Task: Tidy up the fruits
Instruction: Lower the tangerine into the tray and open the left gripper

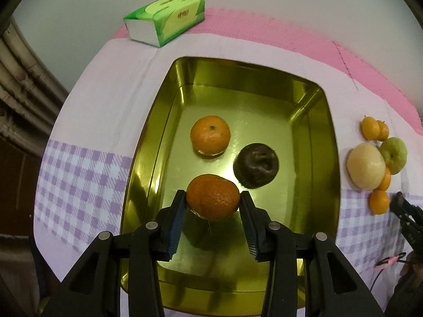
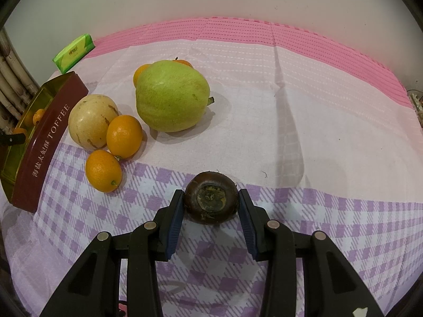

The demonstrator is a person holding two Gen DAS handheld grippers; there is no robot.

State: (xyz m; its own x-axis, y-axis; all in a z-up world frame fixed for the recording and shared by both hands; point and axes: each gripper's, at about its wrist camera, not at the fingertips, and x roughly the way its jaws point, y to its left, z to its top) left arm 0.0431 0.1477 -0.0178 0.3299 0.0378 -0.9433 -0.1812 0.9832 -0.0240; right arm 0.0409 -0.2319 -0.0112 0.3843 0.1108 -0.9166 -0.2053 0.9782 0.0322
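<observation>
My left gripper [image 1: 213, 200] is shut on an orange mandarin [image 1: 213, 197] and holds it above the gold tin tray [image 1: 148, 142]. In the tray lie another mandarin [image 1: 210, 135] and a dark brown fruit [image 1: 256, 164]. My right gripper [image 2: 211, 198] is shut on a second dark brown fruit [image 2: 211, 197] just above the checked cloth. To its left on the cloth lie a green guava [image 2: 171, 95], a pale round fruit [image 2: 91, 120] and small kumquats [image 2: 124, 136], [image 2: 103, 170]. The same pile shows in the left wrist view [image 1: 366, 165].
A green tissue pack [image 1: 165, 19] lies at the table's far edge by the wall. The tin's brown side, marked TOFFEE [image 2: 45, 142], stands left of the fruit pile. Pipes [image 1: 21, 84] run along the left. The cloth [image 2: 317, 121] stretches to the right.
</observation>
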